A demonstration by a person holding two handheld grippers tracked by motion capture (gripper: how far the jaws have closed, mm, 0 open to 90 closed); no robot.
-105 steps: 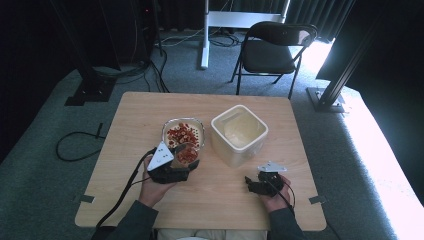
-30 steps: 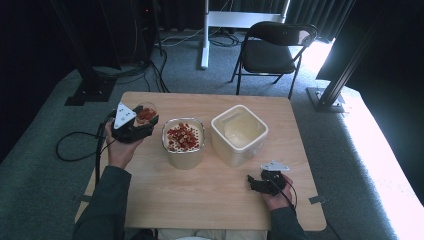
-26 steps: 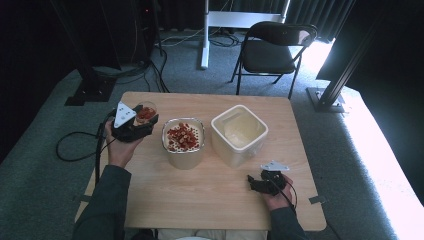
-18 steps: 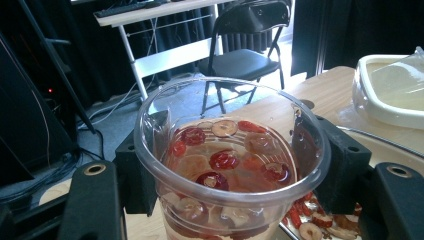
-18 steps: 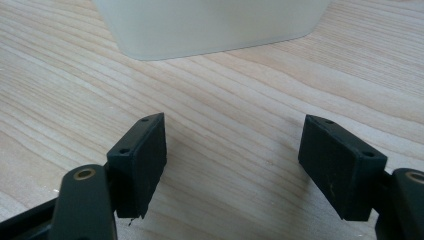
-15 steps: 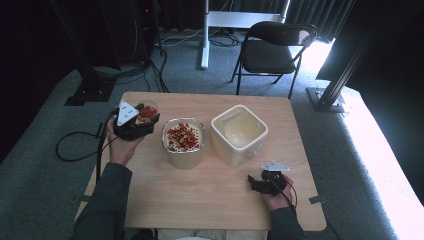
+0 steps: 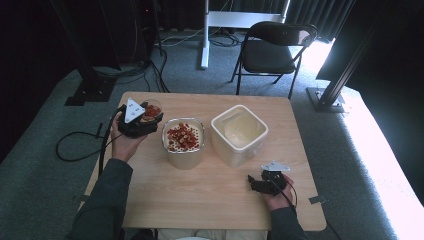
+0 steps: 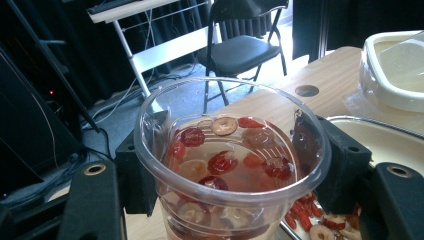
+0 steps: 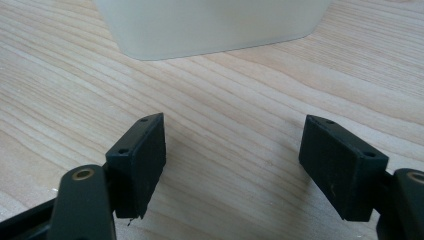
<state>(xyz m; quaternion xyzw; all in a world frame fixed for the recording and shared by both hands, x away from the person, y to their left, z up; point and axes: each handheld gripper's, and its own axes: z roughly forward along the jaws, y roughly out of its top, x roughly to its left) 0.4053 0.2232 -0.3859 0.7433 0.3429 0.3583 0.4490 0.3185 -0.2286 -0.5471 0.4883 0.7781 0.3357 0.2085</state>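
Holding red slices, clear cup (image 8: 231,165).

The left gripper (image 7: 142,119), which 3.5 seconds ago stood at the near side of the bowl (image 7: 183,142) of red slices, now sits at the table's (image 7: 210,200) far left corner, to the left of that bowl, clamped on a clear cup (image 8: 227,160) of slices. Over the last second the cup has edged a little towards the bowl. At the near right edge, the right gripper's (image 7: 257,184) jaws have just been opening slightly, with nothing between them above bare wood in the right gripper view.
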